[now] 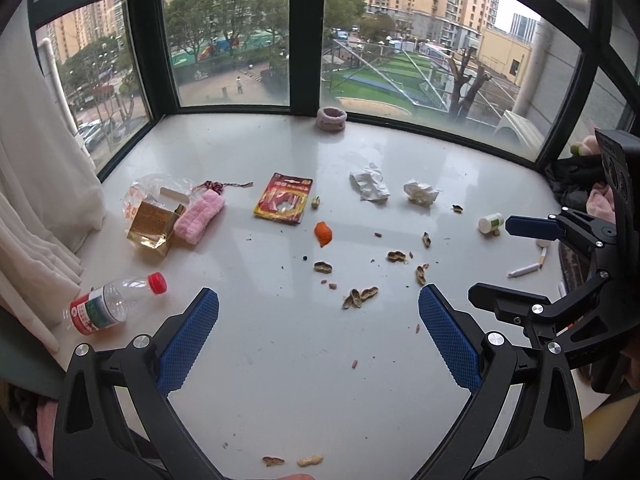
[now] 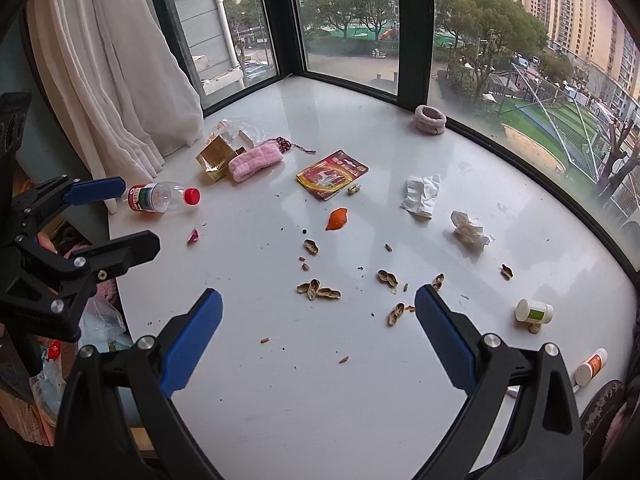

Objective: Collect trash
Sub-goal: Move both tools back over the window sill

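Littering white sill [image 1: 280, 360], cracked peanut shells [image 2: 318, 290], crumpled tissues [image 2: 470, 230], orange peel [image 1: 323, 233]

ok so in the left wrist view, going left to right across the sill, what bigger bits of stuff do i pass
plastic bottle → gold box → pink cloth → red packet → orange peel → flat tissue → crumpled tissue → small white jar
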A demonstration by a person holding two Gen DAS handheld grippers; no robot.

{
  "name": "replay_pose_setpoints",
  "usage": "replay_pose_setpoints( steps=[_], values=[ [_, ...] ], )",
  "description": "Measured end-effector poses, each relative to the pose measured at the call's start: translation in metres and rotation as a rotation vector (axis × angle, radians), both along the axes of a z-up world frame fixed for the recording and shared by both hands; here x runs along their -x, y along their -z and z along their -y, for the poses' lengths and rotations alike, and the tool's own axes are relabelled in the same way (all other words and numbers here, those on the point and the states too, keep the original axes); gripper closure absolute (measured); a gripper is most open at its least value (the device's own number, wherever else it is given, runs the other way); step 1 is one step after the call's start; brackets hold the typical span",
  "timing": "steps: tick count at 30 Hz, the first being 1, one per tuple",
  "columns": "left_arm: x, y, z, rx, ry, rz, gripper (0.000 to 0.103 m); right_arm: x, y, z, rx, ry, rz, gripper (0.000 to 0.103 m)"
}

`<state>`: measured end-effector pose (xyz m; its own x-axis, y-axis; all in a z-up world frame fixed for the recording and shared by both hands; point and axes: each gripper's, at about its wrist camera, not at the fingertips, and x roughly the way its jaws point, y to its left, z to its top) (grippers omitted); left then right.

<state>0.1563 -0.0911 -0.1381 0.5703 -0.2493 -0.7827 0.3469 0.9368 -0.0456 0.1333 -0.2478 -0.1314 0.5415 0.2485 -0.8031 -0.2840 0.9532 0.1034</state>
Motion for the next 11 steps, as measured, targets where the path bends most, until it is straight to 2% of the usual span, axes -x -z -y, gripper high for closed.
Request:
replay_pose_setpoints(
  steps=[4, 9, 11],
  values=[
    [0.002, 0.001, -0.004, 0.025, -0.009, 0.002, 0.006, 0.0, 0.001, 0.003, -0.003, 0.007, -0.007, 0.009],
    [0.004, 0.01, -0.008, 0.105, 0.045, -0.095, 0.006, 0.003, 0.004, 0.001, -0.006, -0.003, -0.015, 0.009],
    [0.008, 0.012, -0.009, 0.096, 0.042, -0.115, 0.006, 0.006, 0.004, -0.001, -0.008, -0.008, -0.017, 0.009]
  ],
)
